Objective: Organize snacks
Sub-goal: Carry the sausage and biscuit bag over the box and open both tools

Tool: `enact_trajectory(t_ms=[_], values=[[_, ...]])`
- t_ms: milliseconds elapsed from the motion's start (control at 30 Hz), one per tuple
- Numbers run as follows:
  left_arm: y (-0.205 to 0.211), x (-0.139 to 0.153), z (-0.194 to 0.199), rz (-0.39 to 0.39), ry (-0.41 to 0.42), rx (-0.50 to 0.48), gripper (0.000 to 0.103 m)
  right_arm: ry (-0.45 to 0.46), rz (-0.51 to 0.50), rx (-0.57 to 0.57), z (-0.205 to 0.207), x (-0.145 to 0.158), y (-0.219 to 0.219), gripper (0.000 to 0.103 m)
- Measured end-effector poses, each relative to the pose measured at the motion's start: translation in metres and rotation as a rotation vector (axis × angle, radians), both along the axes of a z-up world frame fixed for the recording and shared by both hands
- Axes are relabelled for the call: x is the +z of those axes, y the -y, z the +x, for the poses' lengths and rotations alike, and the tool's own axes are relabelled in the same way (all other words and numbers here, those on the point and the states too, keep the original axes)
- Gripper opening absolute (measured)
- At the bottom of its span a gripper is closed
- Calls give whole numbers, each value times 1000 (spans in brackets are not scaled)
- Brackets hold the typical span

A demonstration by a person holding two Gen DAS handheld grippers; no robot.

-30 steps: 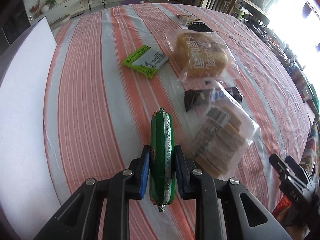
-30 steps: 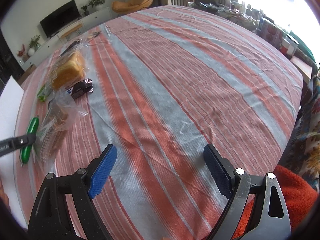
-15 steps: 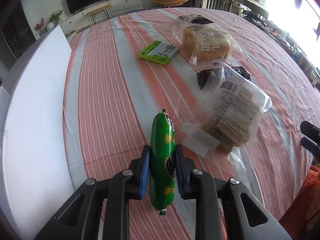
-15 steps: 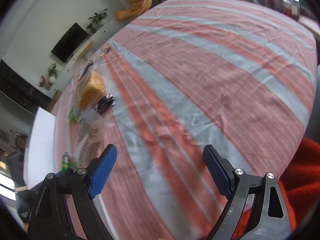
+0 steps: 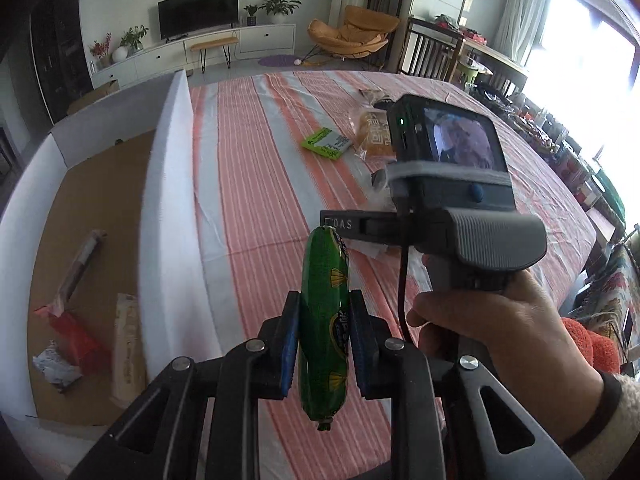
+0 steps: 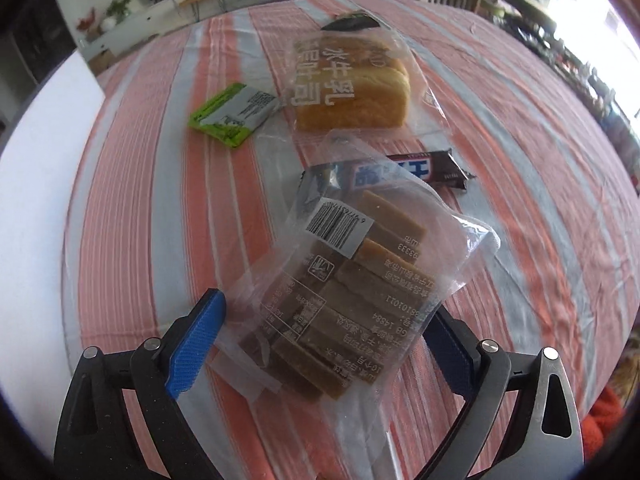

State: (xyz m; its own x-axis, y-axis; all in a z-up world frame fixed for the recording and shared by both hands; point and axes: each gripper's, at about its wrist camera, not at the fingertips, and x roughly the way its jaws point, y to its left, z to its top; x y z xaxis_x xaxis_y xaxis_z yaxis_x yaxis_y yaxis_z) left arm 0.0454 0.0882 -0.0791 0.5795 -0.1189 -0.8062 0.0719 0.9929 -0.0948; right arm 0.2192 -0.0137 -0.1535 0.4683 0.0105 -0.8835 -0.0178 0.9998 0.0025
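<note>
My left gripper point(image 5: 325, 308) is shut on a green sausage stick point(image 5: 322, 264), held above the striped tablecloth beside the white box wall point(image 5: 172, 200). In the right wrist view, my right gripper point(image 6: 324, 312) straddles a clear bag of brown bars point(image 6: 360, 280) lying on the cloth. Its jaws are opening, and the blue pads point(image 6: 196, 340) stand off the bag's sides. The far pad is partly hidden behind the plastic. The left wrist view shows the hand point(image 5: 500, 328) that holds the right gripper's handle, just right of the sausage.
Beyond the bag lie a chocolate bar point(image 6: 420, 168), a bagged bread loaf point(image 6: 352, 92), a green packet point(image 6: 232, 114) and a dark packet point(image 6: 348, 22). The cardboard-floored box point(image 5: 80, 220) at left holds several wrapped snacks. Chairs and a TV unit stand past the table.
My left gripper rose and swung left with the sausage, bringing the box's inside into view. My right gripper swept left across the table to stand over the bag of brown bars.
</note>
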Motion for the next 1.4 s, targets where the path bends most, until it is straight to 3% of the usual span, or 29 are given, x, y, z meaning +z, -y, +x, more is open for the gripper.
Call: enact_trajectory(t_ms=[67, 167, 233, 333, 433, 700, 900, 1000, 1133, 1267, 1400], values=[[-5, 7, -9, -2, 19, 7, 23, 32, 1, 70, -5, -1, 2, 97], [-9, 11, -14, -19, 28, 8, 22, 36, 2, 110, -14, 0, 11, 89], [-9, 11, -14, -35, 22, 6, 22, 39, 51, 92, -20, 6, 24, 63], [-8, 12, -18, -56, 18, -7, 22, 23, 118, 68, -28, 8, 43, 53], [-2, 18, -24, -70, 36, -23, 23, 18, 228, 36, -43, 8, 66, 51], [-14, 52, -33, -142, 100, -14, 22, 54, 657, -80, -85, 15, 153, 51], [-45, 80, -38, -185, 163, 39, 22, 105, 744, -89, -88, 44, 172, 51], [-79, 94, -38, -199, 188, 102, 23, 132, 736, -30, -90, 69, 155, 51], [-136, 109, -46, -145, 244, 240, 23, 149, 733, 135, -100, 109, 101, 51], [-193, 101, -49, -93, 238, 377, 23, 131, 719, 362, -97, 146, 6, 51], [-240, 75, -51, -23, 192, 499, 23, 81, 660, 555, -99, 150, -95, 52]])
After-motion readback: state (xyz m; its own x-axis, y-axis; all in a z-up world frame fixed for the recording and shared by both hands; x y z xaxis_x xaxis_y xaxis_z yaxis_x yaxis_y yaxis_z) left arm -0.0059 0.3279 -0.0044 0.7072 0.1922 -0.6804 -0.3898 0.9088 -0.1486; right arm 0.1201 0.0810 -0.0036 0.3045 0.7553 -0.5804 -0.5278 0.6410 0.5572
